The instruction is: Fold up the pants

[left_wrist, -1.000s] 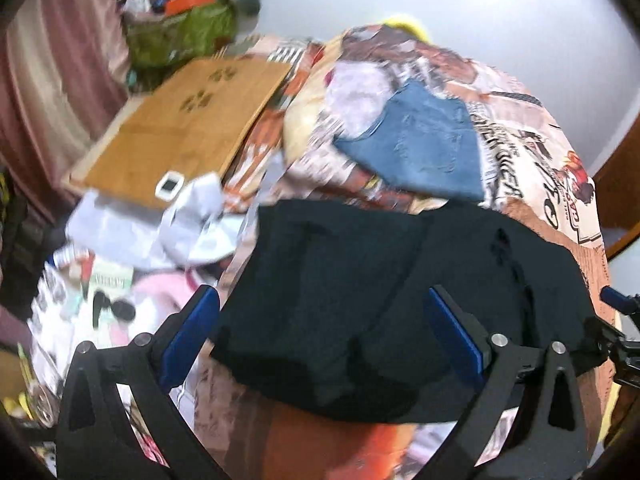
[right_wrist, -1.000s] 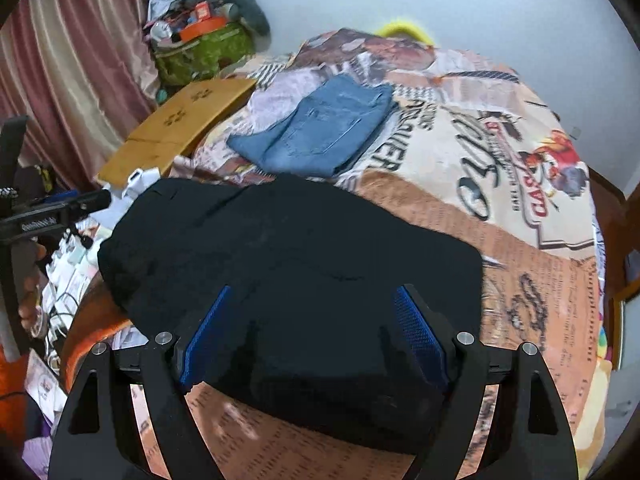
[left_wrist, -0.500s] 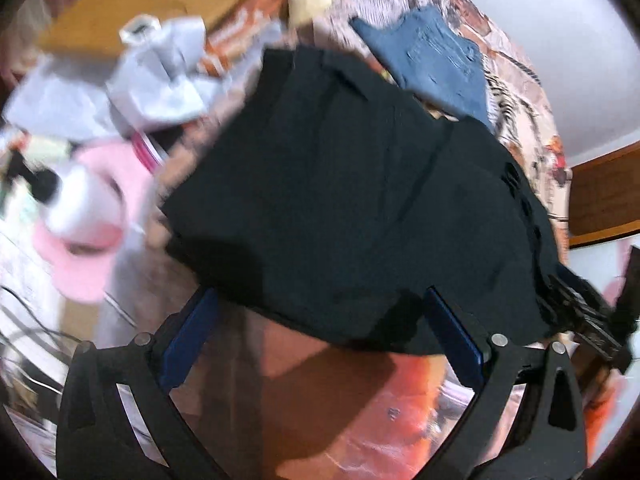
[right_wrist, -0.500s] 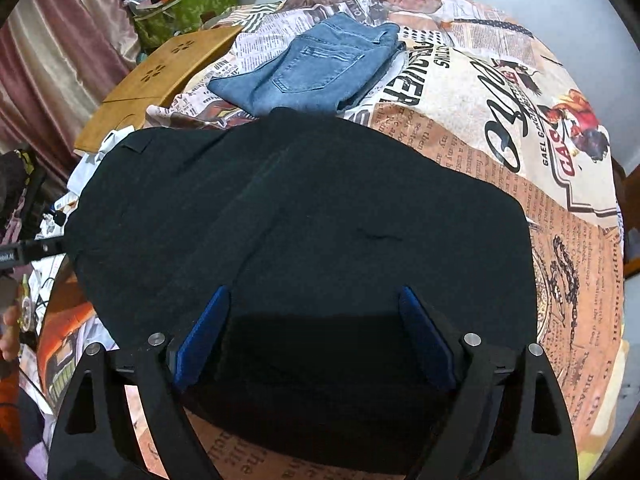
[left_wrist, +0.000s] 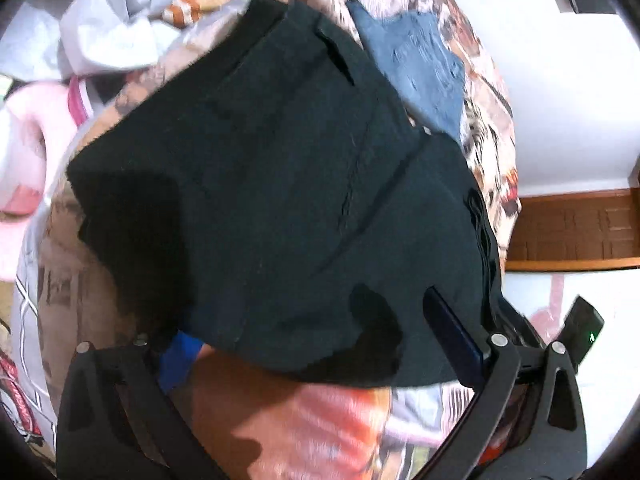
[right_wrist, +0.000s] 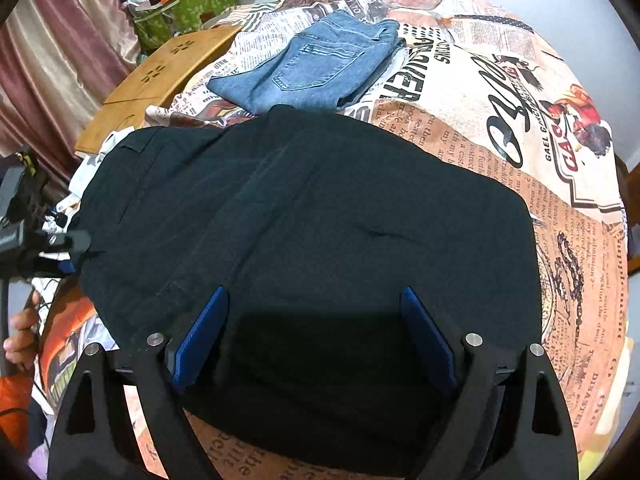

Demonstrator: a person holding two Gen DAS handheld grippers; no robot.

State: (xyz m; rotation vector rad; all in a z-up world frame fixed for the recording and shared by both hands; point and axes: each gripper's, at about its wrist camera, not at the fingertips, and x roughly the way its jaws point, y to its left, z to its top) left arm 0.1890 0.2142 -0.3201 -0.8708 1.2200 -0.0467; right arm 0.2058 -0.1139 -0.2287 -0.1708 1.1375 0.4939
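Right tool (right_wrist: 316, 336): blue pads wide apart at lower frame, straddling the near edge of the black pants (right_wrist: 320, 220), not pinching cloth. Left tool (left_wrist: 316, 344): wide, jaws just closing slightly, pants' near hem between the pads, no grip seen. Pants lie flat across frame centre on the newspaper-print bed cover (right_wrist: 520, 100). Beyond, upper frame: folded blue jeans (right_wrist: 320, 68). Upper left: wooden board (right_wrist: 156, 80).

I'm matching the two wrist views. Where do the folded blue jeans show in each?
Left wrist: folded blue jeans upper right of centre, beyond the black pants.
Right wrist: jeans top centre, again beyond the pants.
Shared landmark: the newspaper-print bedspread under both.
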